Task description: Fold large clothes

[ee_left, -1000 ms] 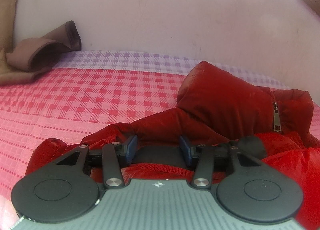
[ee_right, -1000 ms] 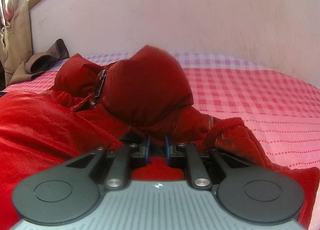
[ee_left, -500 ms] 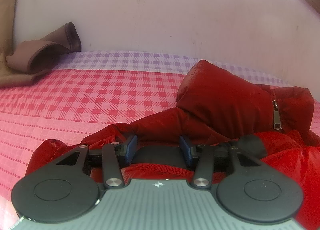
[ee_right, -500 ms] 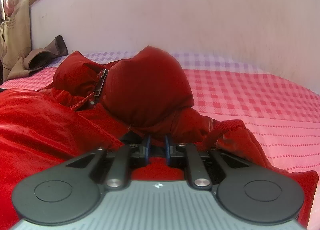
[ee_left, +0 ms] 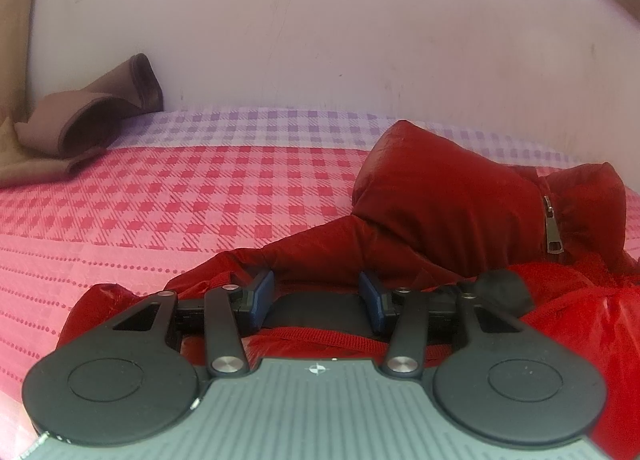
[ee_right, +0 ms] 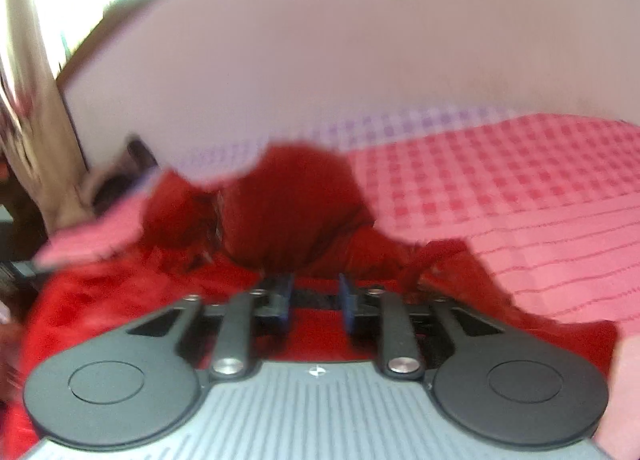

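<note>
A red puffy hooded jacket lies crumpled on the bed; its metal zipper pull hangs by the hood. My left gripper is open, low over the jacket's ribbed hem, with nothing between its blue pads. In the blurred right wrist view the jacket lies ahead with its hood raised. My right gripper is open just above the red fabric, holding nothing.
The bed has a red and pink checked sheet with a lilac band at the far edge, against a pale wall. A folded brown garment lies at the far left by a beige curtain.
My right gripper has opened, letting go of the jacket fabric, and pulled back and tilted quickly, blurring its view. My left gripper stays open and has barely moved.
</note>
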### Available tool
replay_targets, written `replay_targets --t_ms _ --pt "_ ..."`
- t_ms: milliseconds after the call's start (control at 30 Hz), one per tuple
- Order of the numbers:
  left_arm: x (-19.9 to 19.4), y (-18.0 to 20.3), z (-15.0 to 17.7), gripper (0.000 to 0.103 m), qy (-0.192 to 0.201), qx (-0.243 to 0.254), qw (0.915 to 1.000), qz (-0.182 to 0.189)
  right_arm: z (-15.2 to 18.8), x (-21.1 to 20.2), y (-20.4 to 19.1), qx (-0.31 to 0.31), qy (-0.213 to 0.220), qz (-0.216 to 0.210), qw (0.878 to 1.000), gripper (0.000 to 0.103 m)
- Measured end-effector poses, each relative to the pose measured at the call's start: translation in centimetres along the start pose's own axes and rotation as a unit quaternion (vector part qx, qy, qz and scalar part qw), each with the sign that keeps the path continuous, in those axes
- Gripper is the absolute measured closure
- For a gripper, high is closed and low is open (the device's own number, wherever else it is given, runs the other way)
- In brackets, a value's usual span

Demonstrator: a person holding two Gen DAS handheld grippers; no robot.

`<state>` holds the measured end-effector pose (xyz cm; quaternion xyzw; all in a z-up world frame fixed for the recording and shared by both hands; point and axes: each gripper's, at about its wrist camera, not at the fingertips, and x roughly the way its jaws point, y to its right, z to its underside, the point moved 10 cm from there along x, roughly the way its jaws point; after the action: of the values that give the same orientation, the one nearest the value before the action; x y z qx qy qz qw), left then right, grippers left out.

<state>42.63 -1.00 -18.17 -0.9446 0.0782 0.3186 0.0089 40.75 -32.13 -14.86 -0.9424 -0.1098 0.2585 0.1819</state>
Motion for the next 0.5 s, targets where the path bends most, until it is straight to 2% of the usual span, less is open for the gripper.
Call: replay_targets --t_ms 33,100,133,233,333,367,433,500 --pt "0.0 0.0 0.0 0.053 0.0 0.001 1.0 0.0 -0.7 -2.0 0.4 0.014 0.029 -0.006 0.999 0.046" --pt "0.0 0.0 0.0 0.053 0.001 0.002 1.0 0.0 -1.5 -6.0 1.5 0.038 0.077 -0.004 0.996 0.02" --pt "0.0 0.0 0.0 0.053 0.001 0.003 1.0 0.0 -1.4 -7.7 2.1 0.04 0.087 0.0 0.995 0.016" --pt "-0.1 -0.2 -0.1 0.053 0.0 -0.003 1.0 0.007 0.4 -11.6 3.2 0.015 0.091 0.029 0.995 0.017" --pt "-0.1 -0.1 -0.2 0.053 -0.005 -0.001 0.9999 0.01 2.5 -14.2 2.0 -0.013 0.102 0.013 0.995 0.018" --pt "-0.1 -0.2 -0.3 0.052 -0.007 -0.003 0.9999 0.013 3.1 -14.7 1.5 -0.025 0.104 0.011 0.994 0.02" --pt "-0.2 -0.3 -0.4 0.051 -0.01 -0.009 0.9997 0.02 4.1 -15.0 0.5 -0.045 0.093 0.008 0.995 0.036" --pt "-0.5 -0.2 -0.4 0.046 -0.008 -0.007 0.9997 0.02 4.3 -14.7 -0.1 -0.055 0.086 0.005 0.995 0.038"
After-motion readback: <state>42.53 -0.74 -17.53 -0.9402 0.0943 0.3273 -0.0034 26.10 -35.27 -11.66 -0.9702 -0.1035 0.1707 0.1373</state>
